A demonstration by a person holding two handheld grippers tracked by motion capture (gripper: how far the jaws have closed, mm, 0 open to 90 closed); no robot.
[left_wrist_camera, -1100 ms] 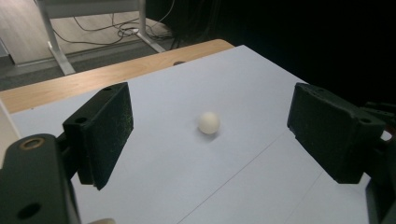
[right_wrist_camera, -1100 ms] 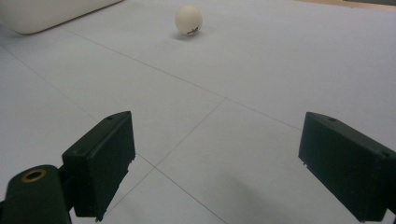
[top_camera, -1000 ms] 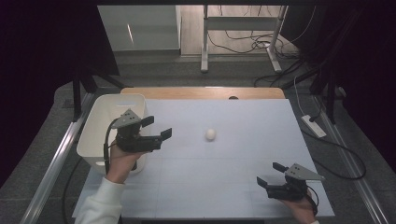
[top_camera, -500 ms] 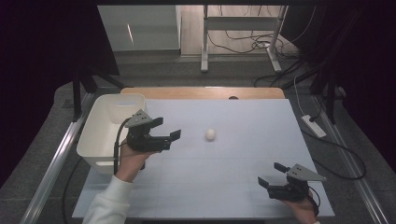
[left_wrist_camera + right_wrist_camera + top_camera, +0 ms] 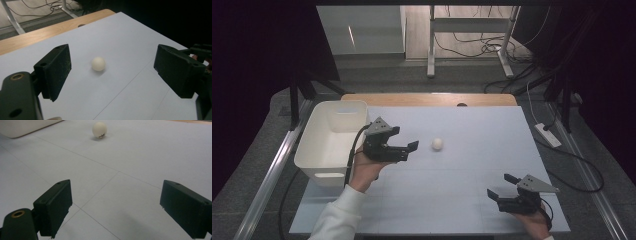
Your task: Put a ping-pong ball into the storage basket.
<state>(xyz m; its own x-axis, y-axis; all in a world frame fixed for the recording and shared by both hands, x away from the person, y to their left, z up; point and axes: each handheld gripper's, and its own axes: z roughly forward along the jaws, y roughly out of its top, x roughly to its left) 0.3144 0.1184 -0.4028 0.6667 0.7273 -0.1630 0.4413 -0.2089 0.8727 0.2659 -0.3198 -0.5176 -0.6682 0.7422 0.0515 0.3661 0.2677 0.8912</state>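
A small white ball [image 5: 437, 144] rests on the pale blue table top [image 5: 472, 165], slightly left of centre. My left gripper [image 5: 404, 139] hovers just left of the ball, open, jaws pointing toward it. In the left gripper view the ball [image 5: 98, 63] lies ahead between the wide-spread jaws, nearer the left one, untouched. My right gripper [image 5: 501, 185] is low at the front right of the table, open and holding nothing. In the right gripper view the ball [image 5: 99, 130] is far ahead, up and left of the jaws.
A white plastic bin [image 5: 332, 142] stands at the table's left edge, just behind my left hand; its corner [image 5: 25, 126] appears in the right gripper view. A wooden strip [image 5: 429, 99] runs along the far edge. Cables and a power strip [image 5: 548, 135] lie on the floor at the right.
My left gripper has moved right, away from the bin and toward the ball. The right gripper and the ball have stayed put.
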